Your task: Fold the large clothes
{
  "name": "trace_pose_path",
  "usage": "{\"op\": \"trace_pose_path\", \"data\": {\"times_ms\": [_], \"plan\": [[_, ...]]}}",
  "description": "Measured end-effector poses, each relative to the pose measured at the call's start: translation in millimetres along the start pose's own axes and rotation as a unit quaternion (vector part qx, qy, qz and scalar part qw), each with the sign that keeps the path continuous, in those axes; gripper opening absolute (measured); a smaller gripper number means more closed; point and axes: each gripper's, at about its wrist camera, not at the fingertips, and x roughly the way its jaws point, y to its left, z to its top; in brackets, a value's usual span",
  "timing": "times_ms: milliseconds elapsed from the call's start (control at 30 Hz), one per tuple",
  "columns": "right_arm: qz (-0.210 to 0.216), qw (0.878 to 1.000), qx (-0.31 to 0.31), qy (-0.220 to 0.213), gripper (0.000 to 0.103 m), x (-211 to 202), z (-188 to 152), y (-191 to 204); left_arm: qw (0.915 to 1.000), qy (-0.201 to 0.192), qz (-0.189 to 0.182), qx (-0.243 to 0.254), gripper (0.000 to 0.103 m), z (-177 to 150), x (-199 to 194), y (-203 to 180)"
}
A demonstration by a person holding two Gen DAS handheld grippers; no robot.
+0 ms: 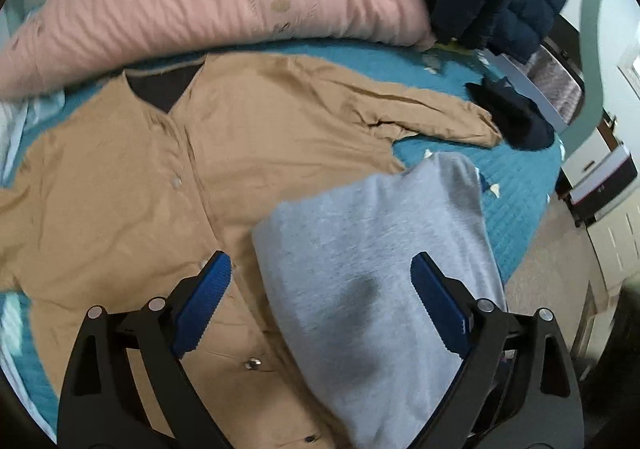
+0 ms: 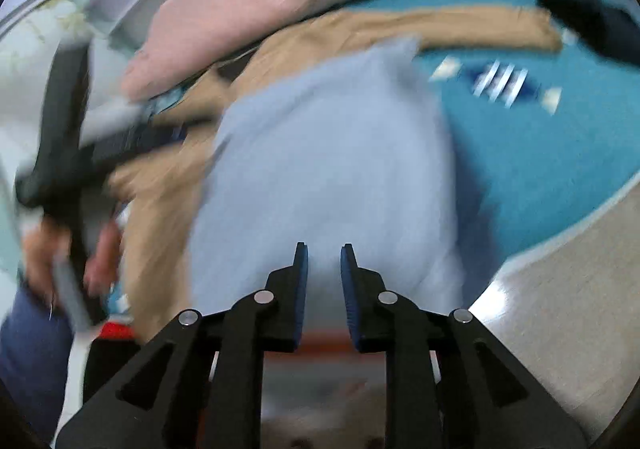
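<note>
Done: grey garment (image 1: 372,249) folded, lying across tan coat (image 1: 132,177) near bed (image 1: 524,185) edge
Left: coat unfolded
Grippers: left gripper (image 1: 320,301) released; right gripper (image 2: 324,269) slightly parted, empty

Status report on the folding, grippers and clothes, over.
Left gripper wide open, empty. Right gripper slightly open, empty. Folded grey garment lies on the spread tan coat, covering part of it.
</note>
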Motion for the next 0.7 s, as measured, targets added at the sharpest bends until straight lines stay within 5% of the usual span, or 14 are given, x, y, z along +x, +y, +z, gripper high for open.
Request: {"op": "trace_pose_path", "data": {"times_ms": [100,233,267,300,333,433,600,700], "plan": [[-0.005,0.999,0.035,0.022,0.017,34,-19,-7,0.9997,0.002,0.012,0.021,0.092,7,2,-2],[0.018,0.996,0.090,-0.011,0.020,10,-31,-15,0.9997,0.016,-0.015,0.012,0.092,21,14,14],[0.022,0.993,0.109,-0.026,0.023,-2,-40,-15,0.9996,0.019,-0.021,0.009,0.092,23,16,19],[0.029,0.991,0.126,-0.039,0.039,-10,-48,-16,0.9994,0.023,-0.025,0.011,0.092,25,18,24],[0.037,0.985,0.156,-0.062,0.056,-21,-62,-18,0.9993,0.022,-0.026,0.013,0.092,26,20,26],[0.068,0.957,0.265,-0.097,0.066,-31,-102,-29,0.9975,0.047,-0.052,-0.001,0.092,24,25,43],[0.077,0.934,0.339,-0.079,0.068,-9,-125,-31,0.9961,0.061,-0.063,-0.007,0.092,-22,4,42],[0.107,0.905,0.403,-0.090,0.071,-1,-142,-39,0.9915,0.089,-0.095,0.008,0.092,-62,1,26]]}}
